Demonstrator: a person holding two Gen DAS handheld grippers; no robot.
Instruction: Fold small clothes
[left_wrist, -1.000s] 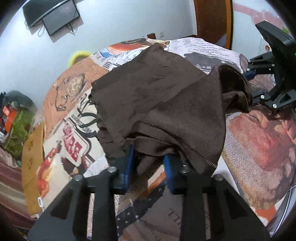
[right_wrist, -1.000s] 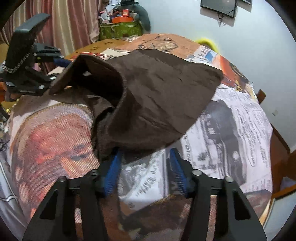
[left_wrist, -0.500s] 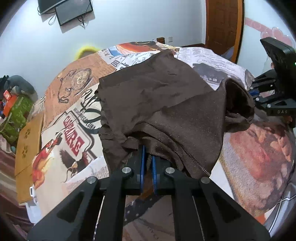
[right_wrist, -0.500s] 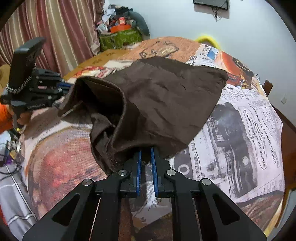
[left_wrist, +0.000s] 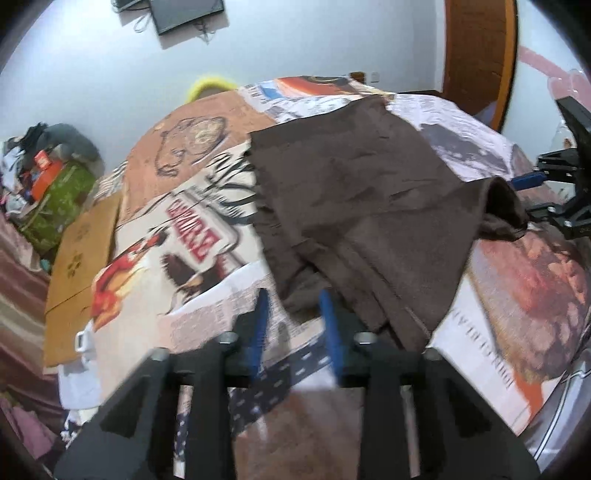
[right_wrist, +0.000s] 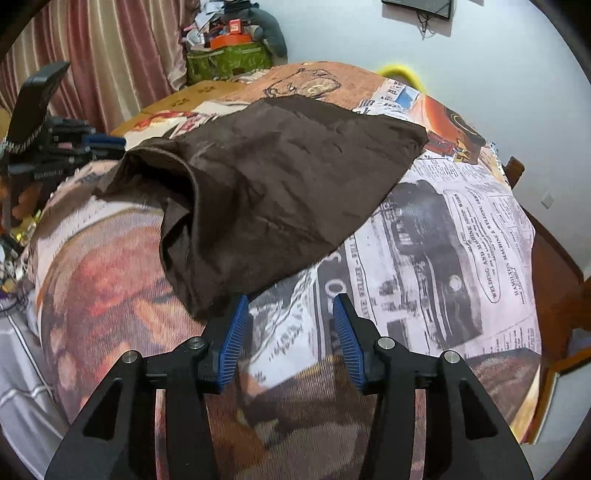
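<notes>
Printed bedspread (right_wrist: 461, 229), newspaper-style patch: "WELDING AND MACHINE SHOP WORKS", "HAMILTON MACHINE & WELDING WORKS" round an oval. Red block letters on another patch (left_wrist: 190, 230), seen reversed, not readable for sure. Rest too blurred.

Support is a bed (right_wrist: 461, 236) under a patchwork-print cover (left_wrist: 192, 236): newspaper text panels, a bear drawing on tan, red lettering, a reddish portrait panel. Directly on it: one brown garment (right_wrist: 280, 192), lying across the middle, roughly folded, near edge bunched, one open end lifted off the cover. A flat cardboard sheet (left_wrist: 81, 254) rests at the bed's left edge in the left view.
</notes>
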